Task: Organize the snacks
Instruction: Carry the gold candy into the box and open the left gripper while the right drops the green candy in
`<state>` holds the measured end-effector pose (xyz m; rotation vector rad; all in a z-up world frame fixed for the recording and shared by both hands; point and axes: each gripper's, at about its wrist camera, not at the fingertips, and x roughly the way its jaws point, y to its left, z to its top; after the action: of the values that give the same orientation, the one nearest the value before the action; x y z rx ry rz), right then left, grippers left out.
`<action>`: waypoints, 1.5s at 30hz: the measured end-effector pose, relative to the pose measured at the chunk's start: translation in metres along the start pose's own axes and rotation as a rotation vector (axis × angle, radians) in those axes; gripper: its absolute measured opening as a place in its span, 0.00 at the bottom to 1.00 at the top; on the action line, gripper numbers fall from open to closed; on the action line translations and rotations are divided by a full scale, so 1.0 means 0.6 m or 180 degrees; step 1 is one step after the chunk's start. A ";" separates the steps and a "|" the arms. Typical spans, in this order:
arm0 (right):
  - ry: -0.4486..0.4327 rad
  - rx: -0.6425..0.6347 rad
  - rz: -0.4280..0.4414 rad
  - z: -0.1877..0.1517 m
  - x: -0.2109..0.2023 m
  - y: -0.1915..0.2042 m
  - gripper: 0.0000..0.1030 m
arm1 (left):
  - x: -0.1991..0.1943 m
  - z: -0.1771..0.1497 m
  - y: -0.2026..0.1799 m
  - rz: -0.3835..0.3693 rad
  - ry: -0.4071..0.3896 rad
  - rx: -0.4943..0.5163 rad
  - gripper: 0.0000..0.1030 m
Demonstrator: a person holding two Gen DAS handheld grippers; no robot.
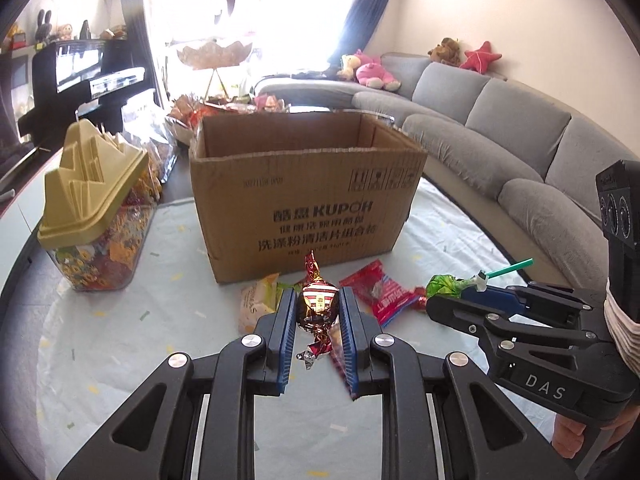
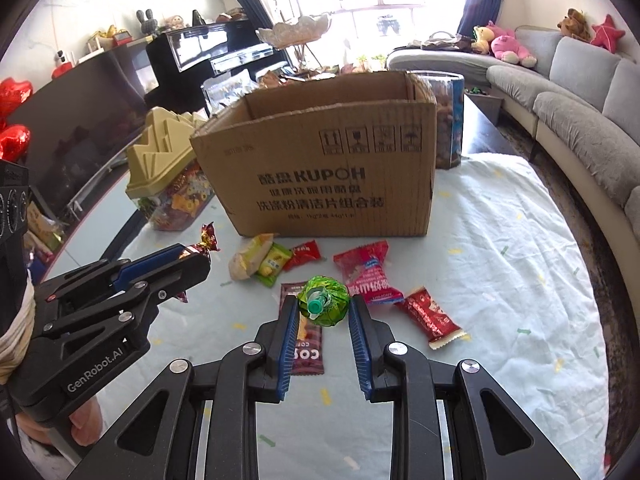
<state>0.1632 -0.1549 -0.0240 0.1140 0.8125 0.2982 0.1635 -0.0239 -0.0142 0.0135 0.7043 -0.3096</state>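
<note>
Currently the left gripper [image 1: 318, 310] clamps a round red-and-gold foil-wrapped candy [image 1: 319, 302] and the right gripper [image 2: 324, 312] clamps a green-wrapped lollipop [image 2: 325, 305], both tilted downward above the pale tablecloth [image 2: 500, 248], short of the open brown cardboard box [image 2: 320, 176]. Either slick wrapper could slip free and drop among the loose snack packets [image 2: 366, 272].

Left wrist cam: rides left gripper [image 1: 318, 308], looks forward and down along fingers, close over pale table cover [image 1: 120, 320], facing open brown cardboard box [image 1: 308, 200].
Right wrist cam: same setup on right gripper [image 2: 324, 312], sits further right.
Shared: box front, yellow-lidded clear jar [image 1: 96, 208] at left, loose snack packets [image 2: 366, 272] near box, grey curved sofa [image 2: 580, 92] at far right; each cam catches other gripper at frame edge.
</note>
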 end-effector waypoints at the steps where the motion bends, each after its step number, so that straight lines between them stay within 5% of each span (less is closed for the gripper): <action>1: -0.0023 -0.0009 0.0010 0.003 -0.004 0.002 0.26 | -0.004 0.006 0.000 -0.0002 -0.0031 -0.0007 0.21; 22: -0.0504 -0.0182 -0.0041 0.155 -0.047 0.007 0.26 | -0.019 0.156 0.019 0.0218 -0.0400 0.0014 0.21; 45: -0.0171 -0.0292 -0.0108 0.253 0.064 -0.006 0.26 | 0.094 0.234 0.079 0.0271 -0.0148 -0.0123 0.21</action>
<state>0.2999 -0.1448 0.0523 0.0221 0.7456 0.2987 0.3067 -0.0107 0.0524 -0.0005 0.6617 -0.2141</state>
